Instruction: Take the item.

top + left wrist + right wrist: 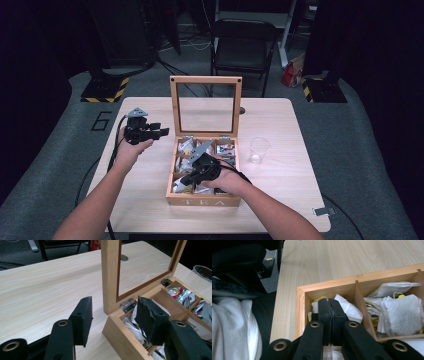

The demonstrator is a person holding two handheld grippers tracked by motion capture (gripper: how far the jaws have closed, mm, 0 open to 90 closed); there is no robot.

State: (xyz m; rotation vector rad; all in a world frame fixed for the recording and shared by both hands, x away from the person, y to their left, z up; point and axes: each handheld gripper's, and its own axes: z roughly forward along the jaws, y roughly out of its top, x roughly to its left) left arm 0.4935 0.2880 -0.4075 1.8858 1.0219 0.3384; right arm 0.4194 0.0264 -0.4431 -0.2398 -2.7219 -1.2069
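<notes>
Right now the step in hand looks like picking a tea bag out of the wooden tea box, which sits at the middle of the table, close to the near edge, its glass-paned lid standing upright at the hinges on its far side. The right gripper is down in the box's near left corner compartment with its jaws pressed together. White tea bags lie around the jaw tips, but whether a fold of paper is actually pinched between them cannot be told from the right gripper view. The left gripper hovers off the box's far left corner, above the table's left half, jaws partly open with nothing between them; in the left gripper view its right pad hangs over the box's corner without touching it.

The next move, as I judge it, calls for a straight lift out of the compartment, slow enough to see whether a bag comes along and gentle enough that the thin divider is not caught. A clear plastic cup stands near the box's right side and may be where the bag goes.

The bags lie crumpled and flat, so no clear long axis shows. The box itself is nearly square, its "TEA" face towards the person.
</notes>
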